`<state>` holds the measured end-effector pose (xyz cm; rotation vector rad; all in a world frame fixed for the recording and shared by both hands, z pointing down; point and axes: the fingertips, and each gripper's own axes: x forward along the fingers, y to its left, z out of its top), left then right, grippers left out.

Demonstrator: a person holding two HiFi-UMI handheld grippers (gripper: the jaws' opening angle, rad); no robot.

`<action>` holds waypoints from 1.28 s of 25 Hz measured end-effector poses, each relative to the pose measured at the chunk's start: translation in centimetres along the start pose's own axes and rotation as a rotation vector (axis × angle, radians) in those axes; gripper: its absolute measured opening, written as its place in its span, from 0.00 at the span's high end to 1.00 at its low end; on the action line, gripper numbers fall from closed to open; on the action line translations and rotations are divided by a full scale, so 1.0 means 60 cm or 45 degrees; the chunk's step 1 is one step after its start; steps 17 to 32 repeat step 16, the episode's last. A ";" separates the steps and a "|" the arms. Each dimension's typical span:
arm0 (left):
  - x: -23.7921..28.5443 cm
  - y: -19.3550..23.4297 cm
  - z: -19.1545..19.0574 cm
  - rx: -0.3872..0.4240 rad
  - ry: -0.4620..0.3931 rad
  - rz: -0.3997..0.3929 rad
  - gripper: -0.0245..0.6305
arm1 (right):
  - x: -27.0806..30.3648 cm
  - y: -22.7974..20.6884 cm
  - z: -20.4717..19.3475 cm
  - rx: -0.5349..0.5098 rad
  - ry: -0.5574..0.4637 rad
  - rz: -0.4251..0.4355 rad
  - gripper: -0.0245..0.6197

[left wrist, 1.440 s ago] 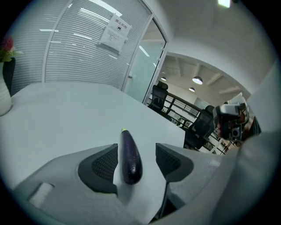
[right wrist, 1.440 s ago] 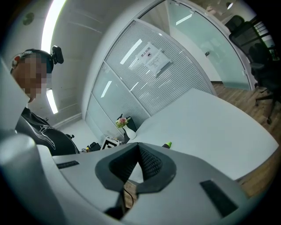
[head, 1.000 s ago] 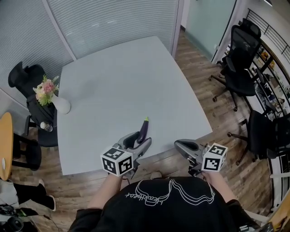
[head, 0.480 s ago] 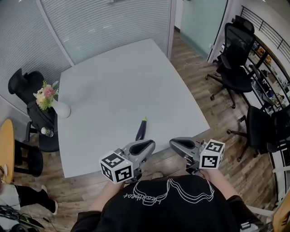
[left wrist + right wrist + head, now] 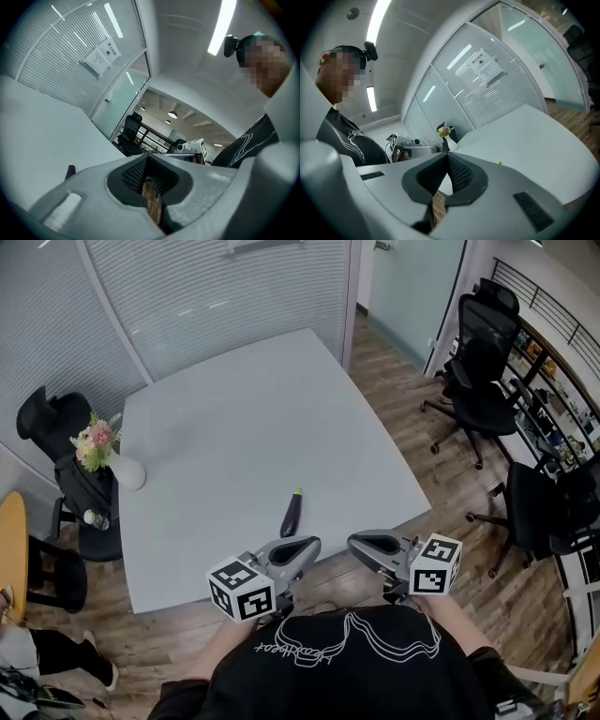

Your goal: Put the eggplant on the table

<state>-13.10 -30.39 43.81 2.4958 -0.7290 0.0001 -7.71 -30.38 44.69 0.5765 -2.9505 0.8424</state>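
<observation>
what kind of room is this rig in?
Probably an office meeting room: a big grey table, black swivel chairs around it, and glass walls with blinds.

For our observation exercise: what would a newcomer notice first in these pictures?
A purple eggplant lies alone near the pale table's front edge. Nearer the person, the left hand-held gripper, its jaws just closed on nothing, and the right hand-held gripper are both shut. A flower vase stands at the table's left edge.

Black shirt (image 5: 347, 676) with white line print; grey left gripper (image 5: 312, 543) and right gripper (image 5: 353, 541) bear black-and-white marker cubes (image 5: 242, 589).
</observation>
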 end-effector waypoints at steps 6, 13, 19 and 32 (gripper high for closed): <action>-0.011 -0.001 0.000 0.003 0.000 0.010 0.94 | 0.003 0.001 0.002 0.082 -0.028 0.004 0.95; -0.028 0.013 0.003 0.059 0.000 0.105 0.94 | 0.010 0.010 0.009 0.044 -0.022 -0.019 0.95; -0.033 0.015 0.001 0.073 0.016 0.122 0.94 | 0.012 0.015 0.013 0.028 -0.035 -0.027 0.95; -0.033 0.015 0.001 0.073 0.016 0.122 0.94 | 0.012 0.015 0.013 0.028 -0.035 -0.027 0.95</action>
